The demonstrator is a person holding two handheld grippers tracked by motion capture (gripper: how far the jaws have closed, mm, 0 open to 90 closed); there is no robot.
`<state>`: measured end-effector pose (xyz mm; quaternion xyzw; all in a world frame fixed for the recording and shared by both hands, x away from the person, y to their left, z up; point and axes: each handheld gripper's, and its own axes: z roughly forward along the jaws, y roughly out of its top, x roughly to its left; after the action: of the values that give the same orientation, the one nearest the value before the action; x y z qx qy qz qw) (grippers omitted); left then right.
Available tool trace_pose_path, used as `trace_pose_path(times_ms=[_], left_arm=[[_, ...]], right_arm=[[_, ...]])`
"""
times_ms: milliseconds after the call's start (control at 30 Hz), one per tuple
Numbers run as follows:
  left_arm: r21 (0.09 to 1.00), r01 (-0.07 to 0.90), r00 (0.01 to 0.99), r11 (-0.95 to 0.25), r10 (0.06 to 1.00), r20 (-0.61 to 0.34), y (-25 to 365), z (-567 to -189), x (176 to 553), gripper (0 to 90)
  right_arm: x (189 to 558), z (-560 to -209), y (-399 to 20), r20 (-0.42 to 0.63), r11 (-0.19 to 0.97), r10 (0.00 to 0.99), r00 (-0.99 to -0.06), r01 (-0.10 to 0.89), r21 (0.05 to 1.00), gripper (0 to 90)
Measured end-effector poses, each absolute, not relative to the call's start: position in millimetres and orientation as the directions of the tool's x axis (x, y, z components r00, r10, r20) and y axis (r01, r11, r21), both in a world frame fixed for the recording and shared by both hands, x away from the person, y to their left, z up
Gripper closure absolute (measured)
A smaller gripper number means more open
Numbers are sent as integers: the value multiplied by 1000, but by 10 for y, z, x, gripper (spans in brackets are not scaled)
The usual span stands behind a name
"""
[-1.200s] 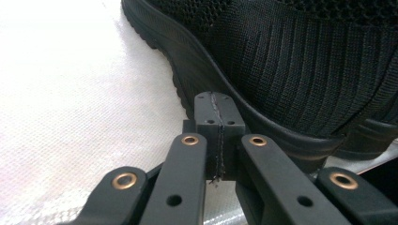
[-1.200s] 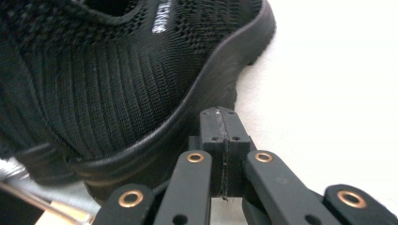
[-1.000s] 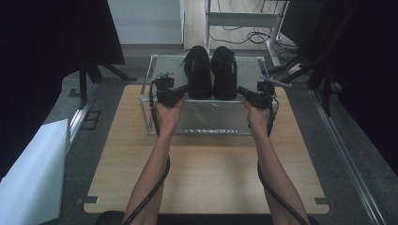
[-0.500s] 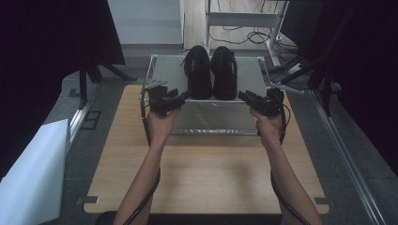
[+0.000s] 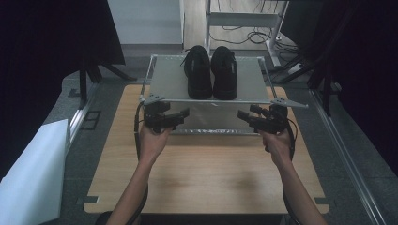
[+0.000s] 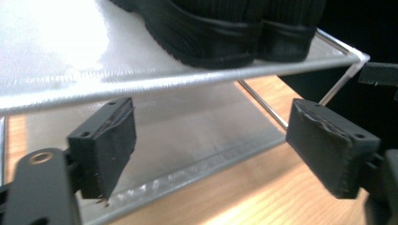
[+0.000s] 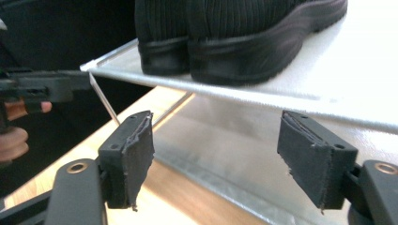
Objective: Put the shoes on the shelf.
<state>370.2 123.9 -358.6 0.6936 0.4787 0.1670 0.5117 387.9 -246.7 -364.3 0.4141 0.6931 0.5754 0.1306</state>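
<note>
Now both hands have drawn back toward the near side of the desk [image 5: 206,178]: the left gripper [image 5: 180,115] and right gripper [image 5: 248,117] hang with jaws wide and empty, just before the rack [image 5: 173,82], whose upper shelf carries the shoes [image 5: 211,70]. Apparently nothing is grasped yet.

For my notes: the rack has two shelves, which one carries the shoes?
The upper shelf carries the pair of black shoes; the lower shelf beneath it is bare.

Both hands are drawn back from the rack: left gripper [image 5: 182,112] and right gripper [image 5: 244,115] now sit lower and wider apart.
</note>
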Motion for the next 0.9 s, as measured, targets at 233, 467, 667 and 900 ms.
trace_pose_path(times_ms=[233,467,667,900], left_arm=[[874,482,499,-65,840,-212,1262,-3619,3509,102],[872,474,508,-122,847,-157,1304,-3700,3363,7],[859,465,514,-214,855,-66,1351,-3777,3201,0],[850,481,526,-215,846,-84,1451,-3948,3030,0]], right_arm=[[3718,-3705,-2542,267,42,714,-647,420,906,168],[3569,-3747,-2659,224,101,721,-656,419,902,139],[3452,-3765,-2774,202,123,726,-657,413,902,128],[3300,-3875,-2900,184,150,738,-649,425,893,97]])
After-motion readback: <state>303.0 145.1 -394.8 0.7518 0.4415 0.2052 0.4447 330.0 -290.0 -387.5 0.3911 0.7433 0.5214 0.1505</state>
